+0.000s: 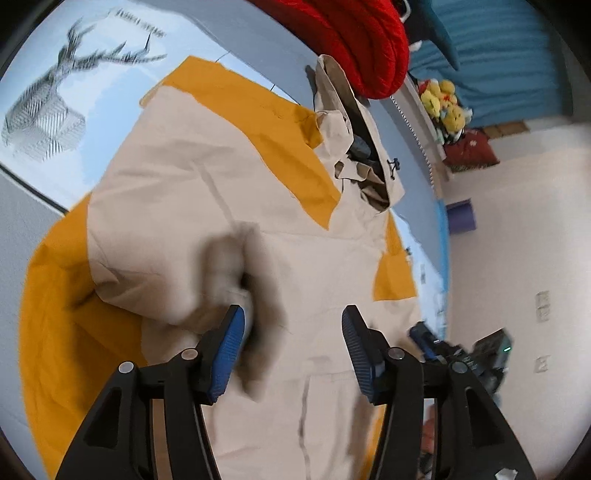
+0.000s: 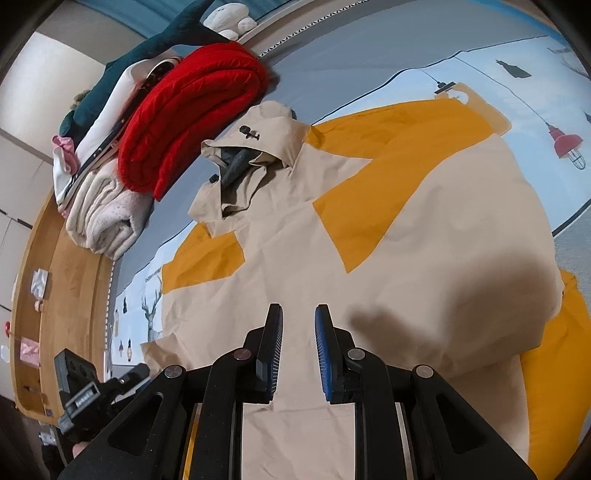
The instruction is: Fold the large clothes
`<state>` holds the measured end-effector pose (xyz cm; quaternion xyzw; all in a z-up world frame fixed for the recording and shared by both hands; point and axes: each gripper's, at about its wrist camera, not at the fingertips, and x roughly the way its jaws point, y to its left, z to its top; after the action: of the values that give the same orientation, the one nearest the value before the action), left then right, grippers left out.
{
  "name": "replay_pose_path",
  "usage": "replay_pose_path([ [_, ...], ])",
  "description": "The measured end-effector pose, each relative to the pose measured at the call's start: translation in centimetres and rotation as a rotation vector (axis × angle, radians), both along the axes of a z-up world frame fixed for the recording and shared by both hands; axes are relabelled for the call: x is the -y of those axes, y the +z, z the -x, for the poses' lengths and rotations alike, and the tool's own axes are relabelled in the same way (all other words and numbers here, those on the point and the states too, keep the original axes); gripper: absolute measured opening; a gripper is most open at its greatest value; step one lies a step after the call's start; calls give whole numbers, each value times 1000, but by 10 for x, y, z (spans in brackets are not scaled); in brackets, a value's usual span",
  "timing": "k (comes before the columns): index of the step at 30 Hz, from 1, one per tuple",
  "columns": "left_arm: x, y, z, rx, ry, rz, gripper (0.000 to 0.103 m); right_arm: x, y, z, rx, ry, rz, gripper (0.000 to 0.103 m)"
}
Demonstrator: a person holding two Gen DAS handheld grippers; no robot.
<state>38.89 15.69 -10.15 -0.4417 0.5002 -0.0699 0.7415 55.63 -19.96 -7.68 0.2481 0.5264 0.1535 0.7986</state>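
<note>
Beige-and-yellow jacket (image 2: 388, 229) flat under both open jaws

bedsheet print (image 1: 140, 20), top left of the left wrist view: a line of lettering, too blurred to read
other gripper's label (image 2: 84, 400), lower left of the right wrist view: white lettering, too small to read

A big bed (image 2: 369, 48) held everything. Its sheet (image 1: 33, 192) was blue and grey, with pictures of deer and lamps on it. A tan and yellow jacket (image 2: 369, 258) lay spread out flat on the sheet, its hood (image 2: 255, 155) up near the pile of bedding. A rolled red blanket (image 2: 192, 114) sat at the head end, touching the hood. Just beside it lay a folded cream blanket (image 2: 103, 214)
</note>
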Motion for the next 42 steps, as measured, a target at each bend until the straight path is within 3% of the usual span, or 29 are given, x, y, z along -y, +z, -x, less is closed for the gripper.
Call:
replay_pose_path([
  [4,2,-1,-2,-19,-16,-37,51,5,-1,-1,-4,-11,3,20],
  [8,13,-7,-4,-97,-70,-210,48,16,1,-3,-1,-53,20,20],
  [10,17,-14,-5,-120,-98,-231,24,26,3,-3,5,-92,31,20],
  [11,18,-18,-5,-134,-110,-243,18,31,4,-4,9,-111,37,20],
  [12,20,-21,-5,-142,-126,-267,3,39,7,-4,19,-152,55,20],
  [13,22,-20,-5,-140,-140,-303,3,44,8,-5,24,-177,65,20],
  [16,17,4,-3,-44,-93,-430,2,68,15,-1,45,-302,91,20],
  [18,0,29,1,43,-6,-458,1,81,18,1,52,-356,85,20],
  [20,-18,39,2,66,71,-476,2,90,20,3,57,-386,83,20],
  [24,-42,17,6,-59,151,-453,8,92,5,-3,-6,-344,43,20],
  [27,-46,12,9,-86,187,-444,8,89,-30,-9,-182,-316,72,20],
  [31,-38,9,3,-80,155,-411,20,104,-69,-1,-358,-387,129,20],
  [35,-44,-14,8,-153,194,-267,25,114,-62,2,-338,-439,167,20],
  [39,-60,-41,20,-243,291,-124,30,106,-32,4,-197,-442,196,20],
  [42,-62,-50,22,-265,311,-84,30,90,-18,1,-115,-380,172,20],
])
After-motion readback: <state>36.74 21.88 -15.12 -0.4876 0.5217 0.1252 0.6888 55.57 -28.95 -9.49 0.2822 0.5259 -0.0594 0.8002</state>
